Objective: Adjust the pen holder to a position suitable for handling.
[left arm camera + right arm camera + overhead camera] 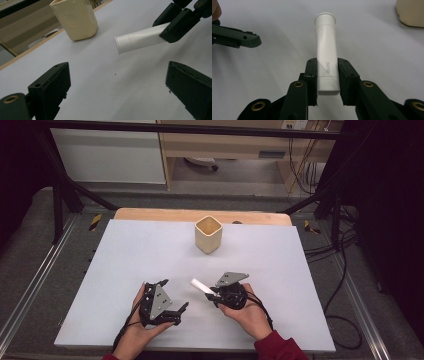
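- We see the desk (125, 250), a cream cup (208, 234) at its far middle.
- Our left gripper (172, 312) gapes, empty.
- Our right gripper (327, 82) clamps the white tube (326, 57) — raised above the desk, near the front edge.

The tube (201, 285) lies between the 2 grippers; the cup (208, 234) stands behind on the table (125, 255).

Dim, soft overhead light; faint shadows.

black hand-held gripper (185, 307) – grey plate | brass screws – dark-red sleeve (280, 347)
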Demonstrator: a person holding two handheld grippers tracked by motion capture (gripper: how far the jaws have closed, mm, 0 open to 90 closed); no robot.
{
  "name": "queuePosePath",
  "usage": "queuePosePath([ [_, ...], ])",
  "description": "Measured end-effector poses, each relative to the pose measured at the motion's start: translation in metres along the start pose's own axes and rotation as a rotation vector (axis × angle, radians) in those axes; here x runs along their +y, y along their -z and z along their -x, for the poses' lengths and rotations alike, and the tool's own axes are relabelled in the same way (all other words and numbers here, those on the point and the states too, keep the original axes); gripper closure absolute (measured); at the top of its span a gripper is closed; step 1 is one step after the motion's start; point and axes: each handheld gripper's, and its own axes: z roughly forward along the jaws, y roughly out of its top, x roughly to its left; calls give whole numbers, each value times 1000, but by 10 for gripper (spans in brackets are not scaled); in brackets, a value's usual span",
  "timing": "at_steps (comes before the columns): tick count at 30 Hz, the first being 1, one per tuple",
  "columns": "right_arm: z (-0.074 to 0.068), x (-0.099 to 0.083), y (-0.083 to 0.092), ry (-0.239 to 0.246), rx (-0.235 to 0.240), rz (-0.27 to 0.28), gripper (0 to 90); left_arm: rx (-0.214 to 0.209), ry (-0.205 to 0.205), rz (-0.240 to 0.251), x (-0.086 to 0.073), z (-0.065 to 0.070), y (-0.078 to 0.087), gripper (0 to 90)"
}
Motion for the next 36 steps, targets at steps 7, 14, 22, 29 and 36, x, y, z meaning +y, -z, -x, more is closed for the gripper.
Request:
queuePosePath([
  [7,-3,1,0,7,10,-13,711,23,-33,-7,0,1,1,67],
  [14,-6,3,0,9,13,-19,711,34,-80,-15,1,5,0,73],
  [22,-9,4,-1,12,26,-21,711,39,-134,-30,2,9,0,114],
  [29,-10,5,-1,7,35,-24,711,64,-204,-25,3,13,0,107],
  [36,-10,6,-2,6,34,-23,711,86,-254,-22,4,17,-2,114],
])
